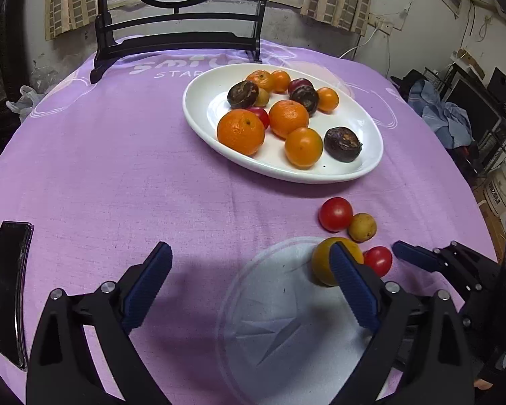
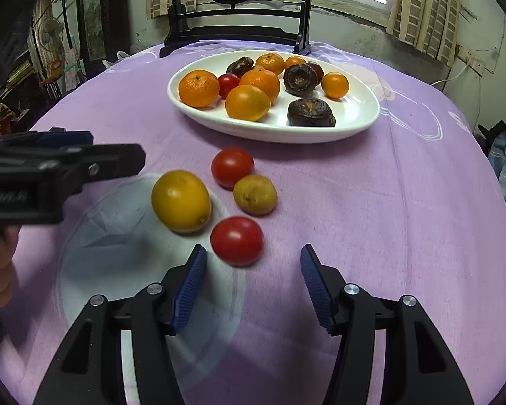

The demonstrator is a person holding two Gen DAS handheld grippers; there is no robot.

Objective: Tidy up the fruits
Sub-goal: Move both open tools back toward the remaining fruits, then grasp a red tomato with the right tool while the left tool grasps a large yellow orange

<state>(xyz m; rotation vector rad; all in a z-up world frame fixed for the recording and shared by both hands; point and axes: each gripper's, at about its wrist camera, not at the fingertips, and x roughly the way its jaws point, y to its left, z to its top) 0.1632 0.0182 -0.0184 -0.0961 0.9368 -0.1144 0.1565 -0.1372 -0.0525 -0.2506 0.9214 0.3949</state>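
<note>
Purple tablecloth (image 2: 371, 202), white plate (image 2: 361, 114), red tomato (image 2: 236, 240)

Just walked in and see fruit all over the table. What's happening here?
A person is sorting fruit with a pair of tongs in each hand. Most of it already sits on the white plate. Four pieces lie on the purple tablecloth: a yellow citrus fruit, two red tomatoes and a small brownish fruit. The right tongs, open and empty, point at the nearer tomato; the left tongs are open too.

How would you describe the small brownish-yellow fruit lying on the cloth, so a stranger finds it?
Start at the white plate and come toward the camera to four loose fruits on the purple tablecloth. The brownish-yellow fruit is the dull, speckled one, rightmost, smaller than the lemon.
</note>
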